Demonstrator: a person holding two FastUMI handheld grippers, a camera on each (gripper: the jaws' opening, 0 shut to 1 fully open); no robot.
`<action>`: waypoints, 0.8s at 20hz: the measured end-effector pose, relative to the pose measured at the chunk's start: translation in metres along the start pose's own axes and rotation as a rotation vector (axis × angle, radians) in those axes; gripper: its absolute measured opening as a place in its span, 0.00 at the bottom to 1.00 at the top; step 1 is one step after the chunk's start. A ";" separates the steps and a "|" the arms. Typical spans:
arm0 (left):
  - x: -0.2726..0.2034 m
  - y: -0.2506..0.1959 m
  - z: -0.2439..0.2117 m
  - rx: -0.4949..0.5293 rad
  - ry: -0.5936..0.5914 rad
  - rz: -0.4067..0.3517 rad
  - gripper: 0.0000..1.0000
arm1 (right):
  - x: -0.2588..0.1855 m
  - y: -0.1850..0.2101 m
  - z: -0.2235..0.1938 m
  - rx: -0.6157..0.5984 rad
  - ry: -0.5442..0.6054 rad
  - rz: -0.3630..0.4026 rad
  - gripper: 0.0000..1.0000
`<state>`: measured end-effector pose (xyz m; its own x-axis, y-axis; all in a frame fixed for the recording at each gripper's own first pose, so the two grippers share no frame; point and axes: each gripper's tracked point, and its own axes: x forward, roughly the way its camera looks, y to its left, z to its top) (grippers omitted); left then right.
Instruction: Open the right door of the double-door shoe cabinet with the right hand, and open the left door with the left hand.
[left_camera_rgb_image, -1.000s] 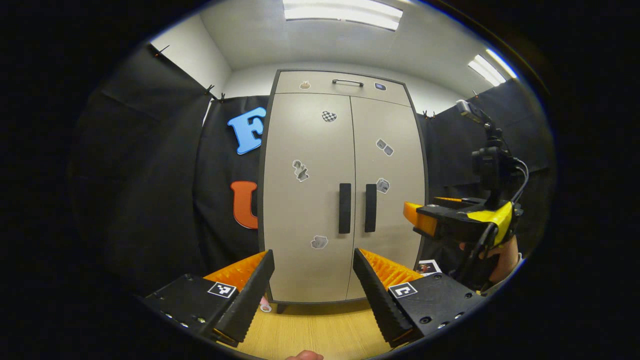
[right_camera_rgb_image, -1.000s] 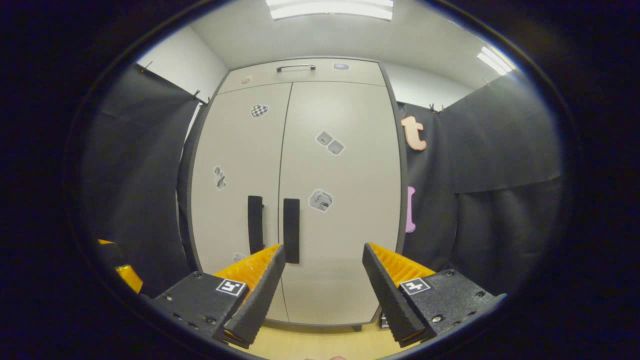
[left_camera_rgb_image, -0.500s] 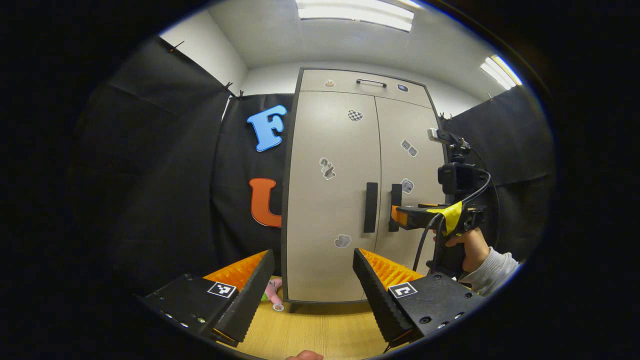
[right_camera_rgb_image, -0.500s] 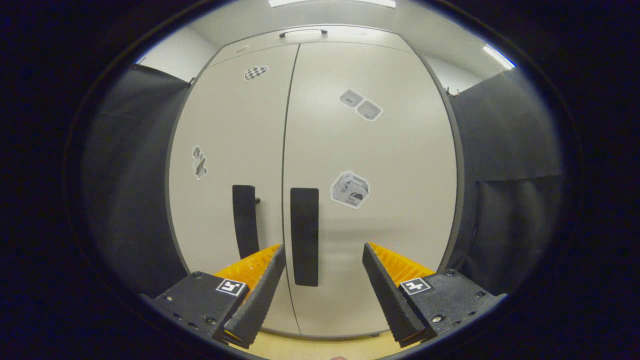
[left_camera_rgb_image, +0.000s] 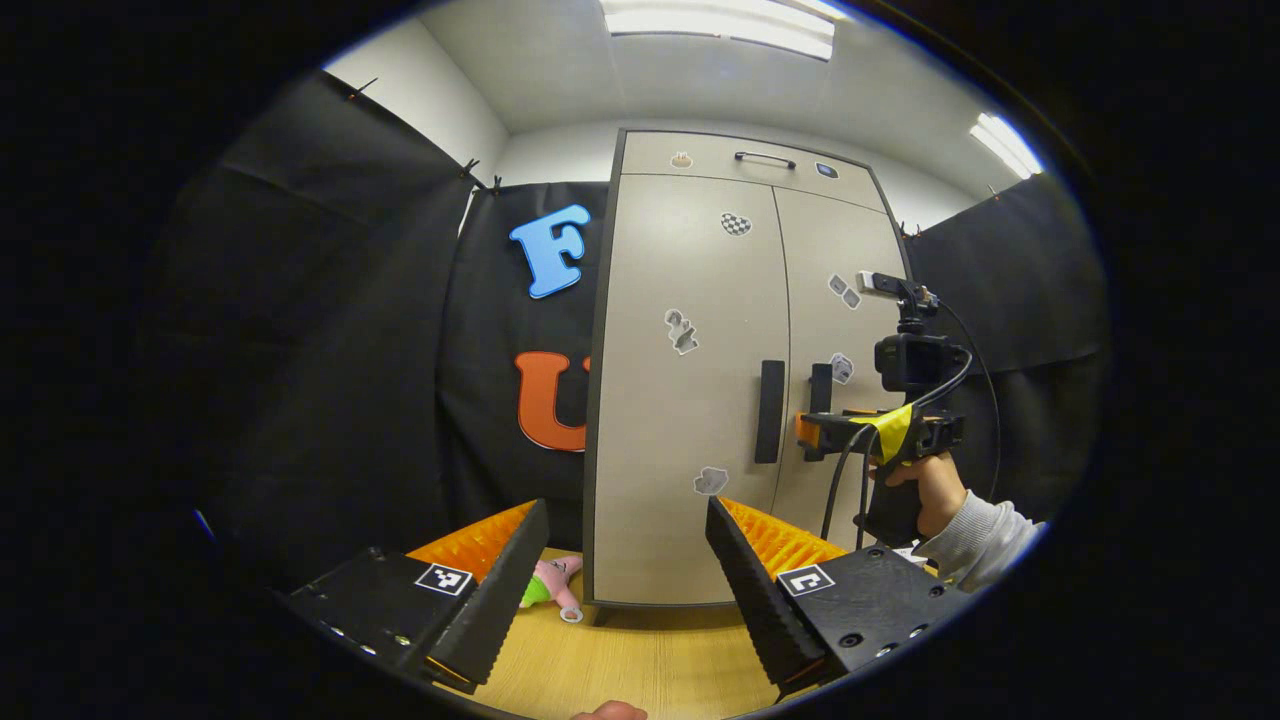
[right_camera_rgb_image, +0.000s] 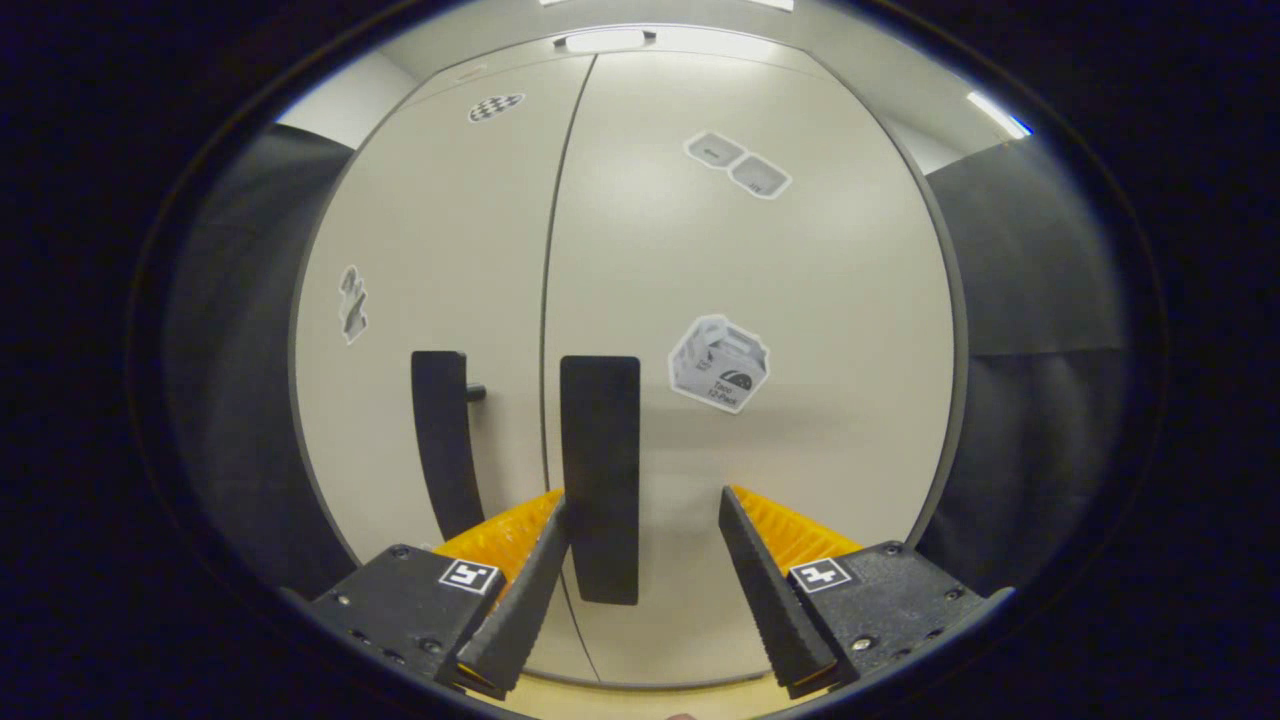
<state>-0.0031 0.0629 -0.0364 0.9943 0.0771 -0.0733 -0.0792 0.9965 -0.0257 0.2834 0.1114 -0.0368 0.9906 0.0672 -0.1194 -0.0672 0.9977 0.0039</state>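
Beige, both cabinet (left_camera_rgb_image: 690, 400) doors are shut. At the left, the left gripper (left_camera_rgb_image: 625, 555) hangs back with jaws apart, well short of the left handle (left_camera_rgb_image: 770, 411), likely waiting its turn. The right gripper (right_camera_rgb_image: 640, 545), jaws spread and empty, is up close to the right handle (right_camera_rgb_image: 600, 478), whose lower end lies between its fingers, apparently lined up to clamp and pull.

Wooden floor (left_camera_rgb_image: 640, 665) under shoe cabinet (left_camera_rgb_image: 690, 400), pink toy (left_camera_rgb_image: 553, 583).
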 end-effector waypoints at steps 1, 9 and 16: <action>0.000 0.001 0.001 0.000 0.000 0.001 0.95 | 0.002 0.000 -0.001 0.006 0.003 0.005 0.91; 0.007 0.001 -0.001 -0.010 0.004 -0.003 0.95 | 0.003 0.001 -0.001 -0.026 -0.010 -0.020 0.85; 0.013 -0.002 -0.003 -0.024 0.012 -0.014 0.95 | 0.002 0.018 -0.008 -0.041 -0.006 0.035 0.35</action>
<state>0.0094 0.0617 -0.0406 0.9944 0.0625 -0.0848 -0.0669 0.9965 -0.0506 0.2836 0.1299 -0.0449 0.9882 0.1023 -0.1139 -0.1066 0.9938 -0.0325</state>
